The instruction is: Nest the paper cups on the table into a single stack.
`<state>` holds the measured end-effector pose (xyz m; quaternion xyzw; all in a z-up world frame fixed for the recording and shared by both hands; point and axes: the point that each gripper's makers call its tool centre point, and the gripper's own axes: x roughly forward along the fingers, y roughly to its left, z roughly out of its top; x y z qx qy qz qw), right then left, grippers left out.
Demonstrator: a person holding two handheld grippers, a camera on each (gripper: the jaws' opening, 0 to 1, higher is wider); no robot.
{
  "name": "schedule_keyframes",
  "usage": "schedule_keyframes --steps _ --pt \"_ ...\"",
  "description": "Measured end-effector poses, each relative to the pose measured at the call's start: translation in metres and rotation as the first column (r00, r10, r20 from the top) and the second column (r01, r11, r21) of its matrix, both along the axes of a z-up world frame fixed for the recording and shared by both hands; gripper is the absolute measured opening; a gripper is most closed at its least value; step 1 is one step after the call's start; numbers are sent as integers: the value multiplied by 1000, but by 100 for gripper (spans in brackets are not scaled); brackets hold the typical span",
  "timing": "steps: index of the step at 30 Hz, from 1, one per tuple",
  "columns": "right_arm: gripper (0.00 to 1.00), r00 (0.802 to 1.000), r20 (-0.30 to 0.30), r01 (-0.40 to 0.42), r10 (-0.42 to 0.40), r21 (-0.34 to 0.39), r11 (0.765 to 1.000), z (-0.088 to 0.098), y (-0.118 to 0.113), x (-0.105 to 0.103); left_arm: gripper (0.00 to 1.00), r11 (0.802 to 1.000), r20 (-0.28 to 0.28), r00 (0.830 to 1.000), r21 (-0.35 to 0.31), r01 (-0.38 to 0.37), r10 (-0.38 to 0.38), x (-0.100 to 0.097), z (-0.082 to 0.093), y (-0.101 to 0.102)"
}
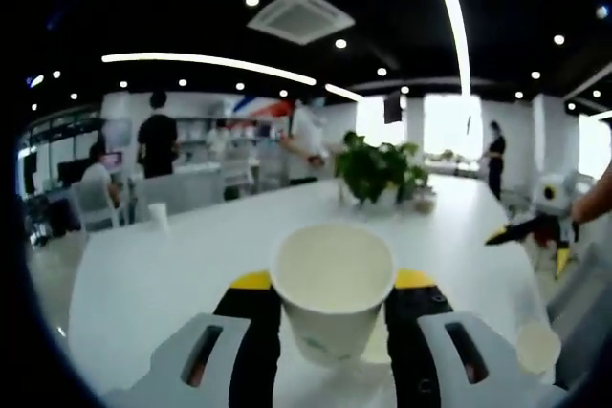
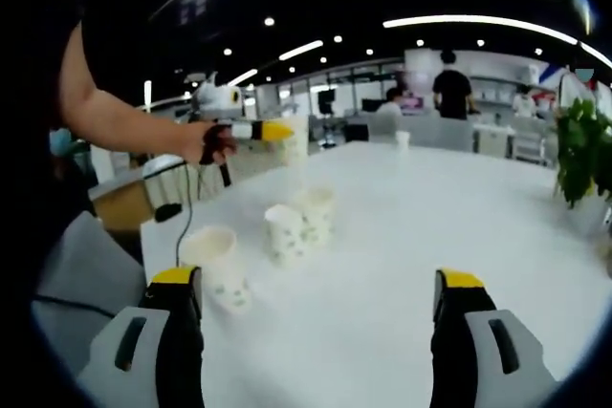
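A paper cup [image 1: 333, 301] is pinched upright between the left gripper's [image 1: 332, 305] fingers above the white worktop [image 1: 172, 255]. The right gripper's [image 2: 318, 301] fingers are spread wide; three cups [image 2: 287, 234] stand near its left finger.

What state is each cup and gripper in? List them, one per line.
Left gripper: shut on held cup.
Held cup: upright, empty, gripped between the jaws.
Right gripper: open, jaws wide apart, holding nothing.
Three table cups: upright on the white table, unstacked.
Far cup: upright, alone.
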<state>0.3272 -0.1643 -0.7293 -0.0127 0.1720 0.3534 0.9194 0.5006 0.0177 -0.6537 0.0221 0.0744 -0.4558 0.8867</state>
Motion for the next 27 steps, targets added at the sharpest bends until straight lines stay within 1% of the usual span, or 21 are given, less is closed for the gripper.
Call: schedule_keyframes --steps 4,7,10,19,21,25,27 --pt "100 1000 5 0 0 -1 1000 2 0 -1 40 1000 12 1000 -14 13 -13 -4 10 -4" --pt "100 1000 5 0 0 -4 1000 1 -2 0 40 999 12 1000 -24 21 -21 -10 14 -8" --pt "100 1000 5 0 0 -9 1000 1 -2 -1 40 999 13 999 -23 36 -36 -15 14 -11" --pt "100 1000 -2 1 -1 -35 999 -10 -8 -1 40 997 6 997 -27 72 -72 -36 14 -21" --pt "100 1000 -3 1 -2 -39 999 -11 -10 -1 40 997 6 997 -27 78 -78 -37 13 -21" --pt "100 1000 -1 -4 4 -58 998 -13 -11 -3 40 996 5 996 -32 89 -89 -49 15 -23" --pt "100 1000 -2 -3 3 -55 998 -14 -13 -3 40 995 6 995 -37 95 -95 -51 16 -24"
